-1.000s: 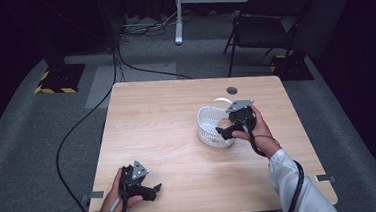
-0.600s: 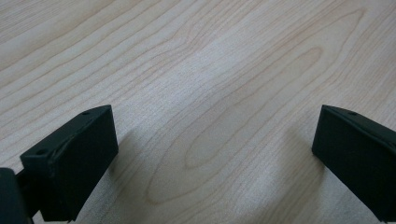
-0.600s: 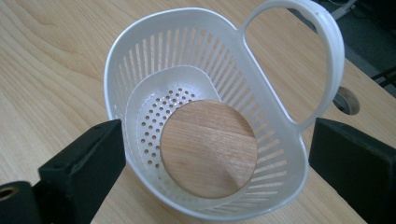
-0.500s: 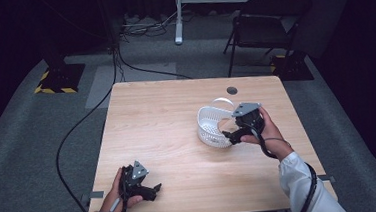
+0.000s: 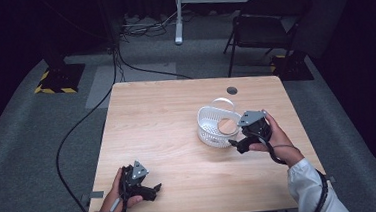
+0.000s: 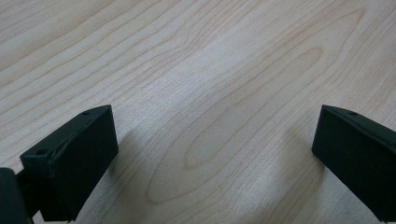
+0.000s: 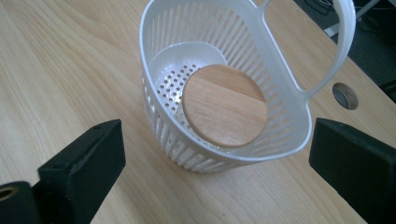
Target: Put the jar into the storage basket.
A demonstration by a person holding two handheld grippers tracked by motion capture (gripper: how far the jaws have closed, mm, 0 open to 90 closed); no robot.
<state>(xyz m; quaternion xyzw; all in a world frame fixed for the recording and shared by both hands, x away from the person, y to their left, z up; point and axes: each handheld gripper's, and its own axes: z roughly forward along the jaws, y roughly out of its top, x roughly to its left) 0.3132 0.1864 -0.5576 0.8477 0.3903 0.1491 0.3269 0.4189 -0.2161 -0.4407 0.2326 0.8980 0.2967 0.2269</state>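
Two grippers stood apart-jawed and empty: the right gripper [image 5: 240, 145] hung just beside the white basket [image 5: 208, 128] holding a wooden disc [image 5: 226, 126] mid-counter [image 5: 167, 117], having drawn back from over its rim; the left gripper [image 5: 154, 190] hadn't moved.

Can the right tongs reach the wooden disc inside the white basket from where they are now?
Probably yes. The right tongs are open, just beside the white basket, and nothing lies between them. The wooden disc leans inside, its face uncovered. The basket wall and handle may force an approach from above.
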